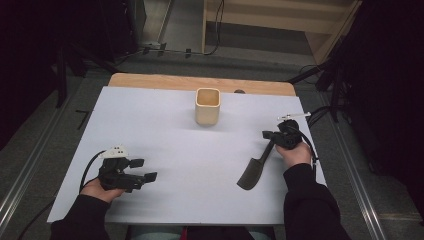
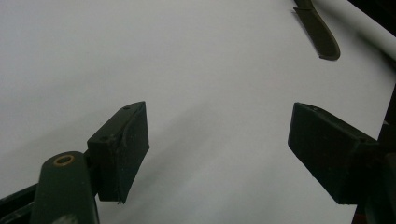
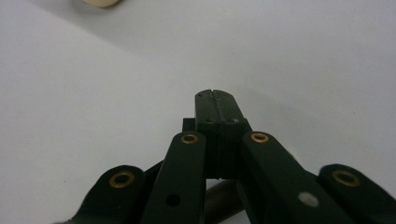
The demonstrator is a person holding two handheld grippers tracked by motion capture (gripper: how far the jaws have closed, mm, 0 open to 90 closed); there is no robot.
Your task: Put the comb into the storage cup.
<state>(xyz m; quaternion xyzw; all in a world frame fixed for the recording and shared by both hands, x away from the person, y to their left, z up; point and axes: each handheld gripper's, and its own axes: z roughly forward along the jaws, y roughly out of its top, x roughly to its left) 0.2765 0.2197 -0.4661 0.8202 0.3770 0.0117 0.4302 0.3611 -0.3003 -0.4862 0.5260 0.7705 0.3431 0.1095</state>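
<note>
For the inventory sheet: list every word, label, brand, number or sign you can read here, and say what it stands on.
None can be read.
The cream cup, the dark spatula, the white table sheet and both grippers, left gripper and right gripper, show no print.
Black marks on the floor left of the table are too small to read.

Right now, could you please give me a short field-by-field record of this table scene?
surface: white sheet on a wooden table
container: beige square cup, upright, at the far middle
tool: dark spatula, blade flat on the sheet, handle toward the right tongs
left tongs: open, nothing between the jaws, over bare sheet
right tongs: jaws together at the spatula's handle end; whether they grip it is unclear
</note>
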